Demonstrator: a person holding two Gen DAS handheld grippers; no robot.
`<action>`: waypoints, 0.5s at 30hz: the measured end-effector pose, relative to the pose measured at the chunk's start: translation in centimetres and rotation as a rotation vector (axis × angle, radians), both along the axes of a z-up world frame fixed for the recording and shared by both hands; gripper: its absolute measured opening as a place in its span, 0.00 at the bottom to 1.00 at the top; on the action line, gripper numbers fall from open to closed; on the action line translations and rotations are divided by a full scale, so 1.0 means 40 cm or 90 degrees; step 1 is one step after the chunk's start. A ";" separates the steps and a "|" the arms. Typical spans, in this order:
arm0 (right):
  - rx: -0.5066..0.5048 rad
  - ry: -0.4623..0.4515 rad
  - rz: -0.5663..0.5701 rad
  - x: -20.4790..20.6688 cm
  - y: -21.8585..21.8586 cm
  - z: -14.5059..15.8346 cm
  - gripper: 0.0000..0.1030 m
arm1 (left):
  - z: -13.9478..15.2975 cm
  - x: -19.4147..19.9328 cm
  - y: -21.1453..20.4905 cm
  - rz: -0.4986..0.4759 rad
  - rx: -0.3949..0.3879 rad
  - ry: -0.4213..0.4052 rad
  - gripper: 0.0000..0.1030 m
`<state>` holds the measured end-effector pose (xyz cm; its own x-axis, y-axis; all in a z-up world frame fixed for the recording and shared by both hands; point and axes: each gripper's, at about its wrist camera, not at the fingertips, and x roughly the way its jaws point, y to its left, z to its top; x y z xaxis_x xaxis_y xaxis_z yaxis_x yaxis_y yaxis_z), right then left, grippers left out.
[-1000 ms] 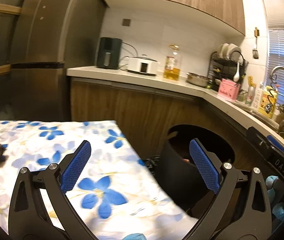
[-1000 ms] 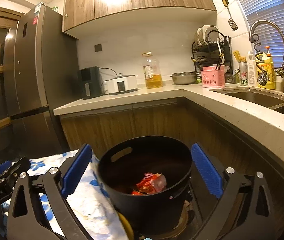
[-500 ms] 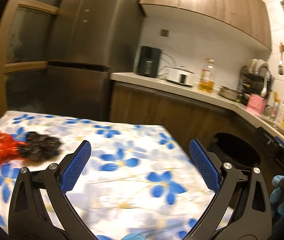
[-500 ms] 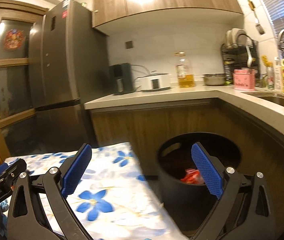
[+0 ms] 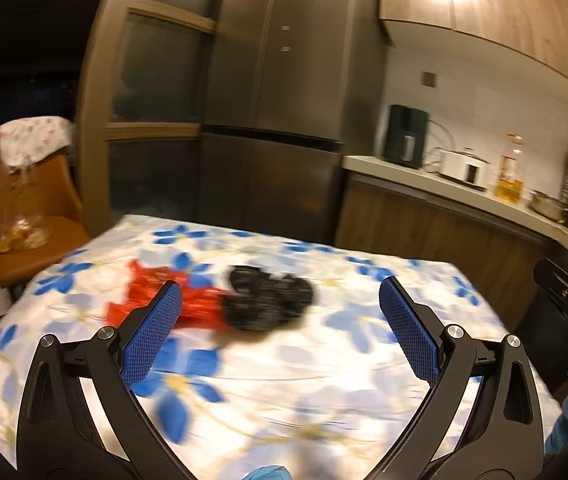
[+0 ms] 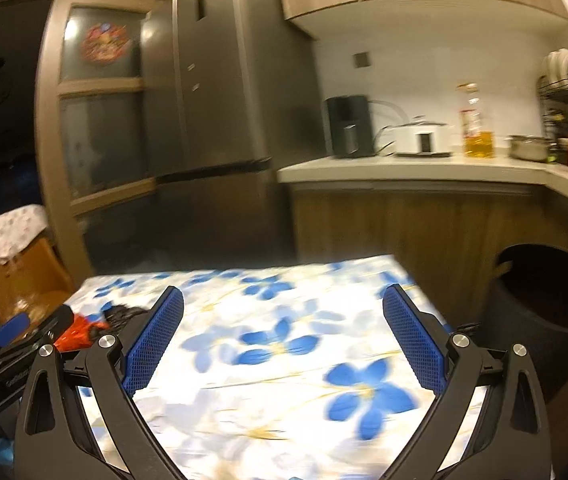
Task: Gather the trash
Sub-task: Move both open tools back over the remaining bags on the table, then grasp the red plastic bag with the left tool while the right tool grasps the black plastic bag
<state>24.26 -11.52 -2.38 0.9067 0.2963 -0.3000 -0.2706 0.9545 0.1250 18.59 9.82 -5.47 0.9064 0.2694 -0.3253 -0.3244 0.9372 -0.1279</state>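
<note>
Trash awaits pickup on a floral tablecloth (image 5: 324, 380): seen from the left wrist camera, a crumpled red wrapper (image 5: 195, 304) and a black crumpled wad (image 5: 269, 300) lie touching each other near the table's middle, the red piece to the left. The left gripper (image 5: 279, 328) hangs above the cloth with its blue pads spread wide and nothing between them, the black wad roughly centred ahead of the gap. Both pieces look like thin plastic film: probably very light, soft and crushable, likely a little slippery, and in no danger of breaking. A pinch across the bunched centre of either piece, where the folds pile up, seems the surest hold; a loose edge could slide out of the pads.

From the right wrist camera, the right gripper (image 6: 281, 336) is likewise spread and empty over bare cloth, well apart from the trash, whose red and black edges peek out at the far left beside the left tool's body. A dark round bin (image 6: 544, 304) stands just off the table's right end, its contents not visible from this angle.
</note>
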 end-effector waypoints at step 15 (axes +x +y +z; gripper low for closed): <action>-0.018 0.046 0.089 0.062 0.261 -0.063 0.90 | -0.050 0.015 0.259 0.102 -0.072 0.035 0.94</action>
<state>26.73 -1.07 -4.89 0.8331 0.4080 -0.3736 -0.3919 0.9119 0.1220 19.18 20.19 -7.46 0.8348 0.3673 -0.4100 -0.4776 0.8537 -0.2076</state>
